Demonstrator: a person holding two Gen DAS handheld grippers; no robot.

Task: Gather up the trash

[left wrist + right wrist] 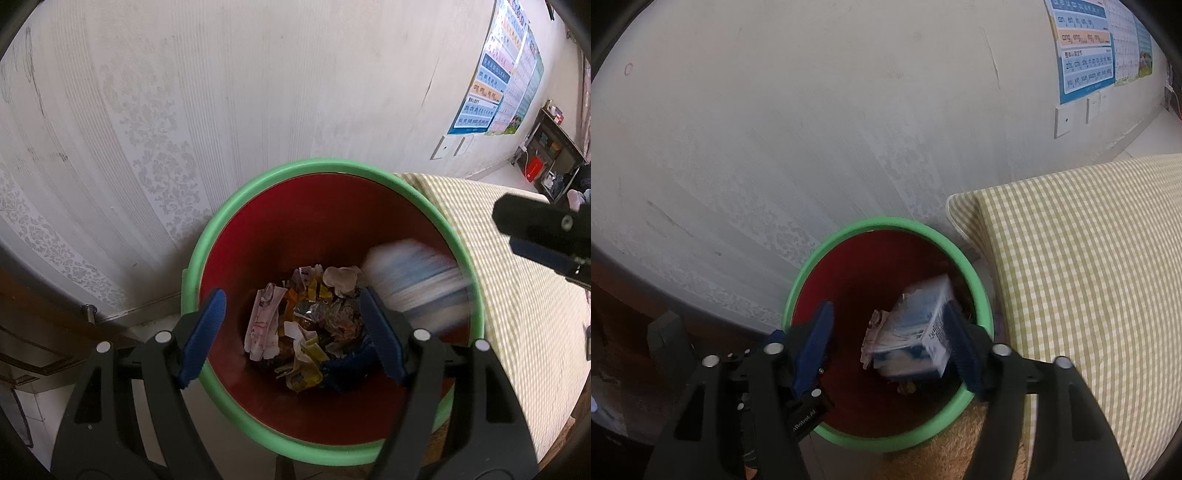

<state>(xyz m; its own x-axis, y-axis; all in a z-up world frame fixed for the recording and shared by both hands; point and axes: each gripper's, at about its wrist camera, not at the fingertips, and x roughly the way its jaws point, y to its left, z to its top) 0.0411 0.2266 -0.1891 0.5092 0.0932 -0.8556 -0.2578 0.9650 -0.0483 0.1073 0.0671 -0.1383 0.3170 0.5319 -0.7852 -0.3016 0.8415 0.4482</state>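
A red bin with a green rim (325, 166) stands against the wall, with crumpled wrappers and paper scraps (310, 325) at its bottom. My left gripper (291, 299) hangs open over the bin mouth with nothing between its blue pads. A blue and white carton (916, 339) is blurred inside the bin (886, 223). It lies close to the right pad of my right gripper (888, 310), with a wide gap to the left pad. That gripper stands open above the bin. In the left wrist view the carton (417, 280) is a smear by the bin's right wall.
A patterned white wall rises behind the bin. A green checked cushion (1071, 258) lies right beside it, and a brown fuzzy mat (942, 443) lies in front. Dark wooden furniture (37, 314) stands to the left. A blue poster (495, 74) hangs far right.
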